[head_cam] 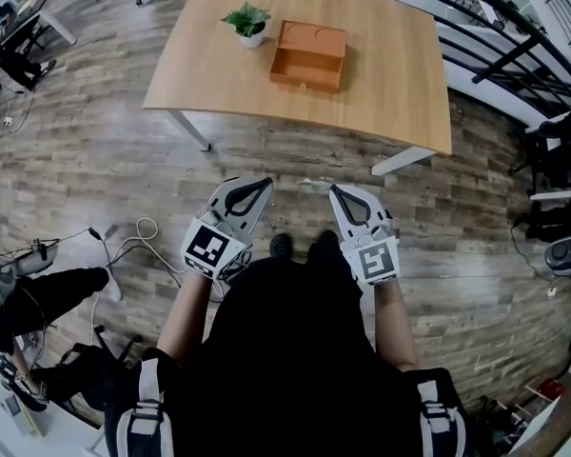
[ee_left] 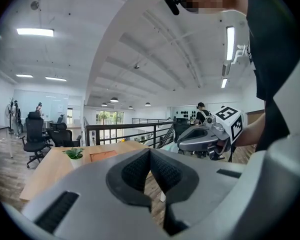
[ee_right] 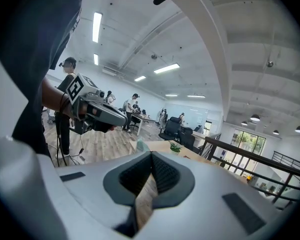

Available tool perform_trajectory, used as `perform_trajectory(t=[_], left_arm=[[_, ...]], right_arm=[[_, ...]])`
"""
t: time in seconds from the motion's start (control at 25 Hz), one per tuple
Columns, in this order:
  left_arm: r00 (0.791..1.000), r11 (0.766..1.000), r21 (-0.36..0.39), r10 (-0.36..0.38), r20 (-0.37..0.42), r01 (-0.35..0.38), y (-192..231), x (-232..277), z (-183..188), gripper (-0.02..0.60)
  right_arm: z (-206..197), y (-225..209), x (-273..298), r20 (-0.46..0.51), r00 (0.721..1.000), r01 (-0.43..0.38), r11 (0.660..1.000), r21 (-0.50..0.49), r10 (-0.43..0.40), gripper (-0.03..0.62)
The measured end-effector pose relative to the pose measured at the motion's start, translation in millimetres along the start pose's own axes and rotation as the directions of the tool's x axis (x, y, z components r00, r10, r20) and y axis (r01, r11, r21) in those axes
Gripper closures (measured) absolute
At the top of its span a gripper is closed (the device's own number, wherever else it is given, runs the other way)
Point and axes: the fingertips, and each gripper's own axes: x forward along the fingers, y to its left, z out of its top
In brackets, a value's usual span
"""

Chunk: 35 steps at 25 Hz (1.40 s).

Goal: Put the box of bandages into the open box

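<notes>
Head view shows the person standing well back from the desk, with the left hand-held gripper and the right hand-held gripper held side by side over the wooden floor. The open box sits on the desk just beside a potted plant. A small pale thing shows past the gripper tips near the desk's front edge. It is too small to tell whether it is the box of bandages, and no other candidate is in sight.

Left gripper view shows its jaws together with nothing between them, pointing towards the desk.

Right gripper view shows the same: jaws closed and empty, with the desk ahead.

The step in hand looks like the approach, with nothing yet picked up. To do it well, the person should probably locate the bandages first. One hand-held gripper's jaws should be spread before it reaches in, and the other kept clear of the plant.
</notes>
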Motion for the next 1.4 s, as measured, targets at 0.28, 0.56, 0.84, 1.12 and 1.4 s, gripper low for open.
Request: perform_trajectory(t=[0.28,0.56,0.84,1.12,1.4], left_arm=[[1.000,1.000,-0.008,0.009,-0.011,-0.009,19.9,8.7,-1.4,0.563],[0.999,0.999,-0.019,0.038,-0.017,-0.038,45.0,28.6,-0.1,0.562],[0.999,0.999,-0.020,0.035,-0.006,-0.035,62.6,58.7,8.7,0.561],[0.999,0.999,-0.029,0.036,-0.034,-0.037,84.2,84.5,4.7,0.563],[0.998,0.999,-0.029,0.043,-0.044,-0.045,101.8,114.2,12.4,0.562]], right_arm=[[-1.1,-11.1,23.3,-0.003,1.000,-0.013,1.000,0.019,0.013,0.569],[-3.6,-33.6,48.2,-0.010,0.999,-0.047,0.999,0.004,0.047,0.569],[-9.6,-60.4,66.3,-0.027,0.997,-0.069,0.997,-0.023,0.068,0.569],[-19.4,-88.2,87.9,-0.024,0.997,-0.068,0.998,0.002,0.068,0.569],[-26.6,-115.4,104.2,-0.026,0.996,-0.082,0.997,0.003,0.082,0.569]])
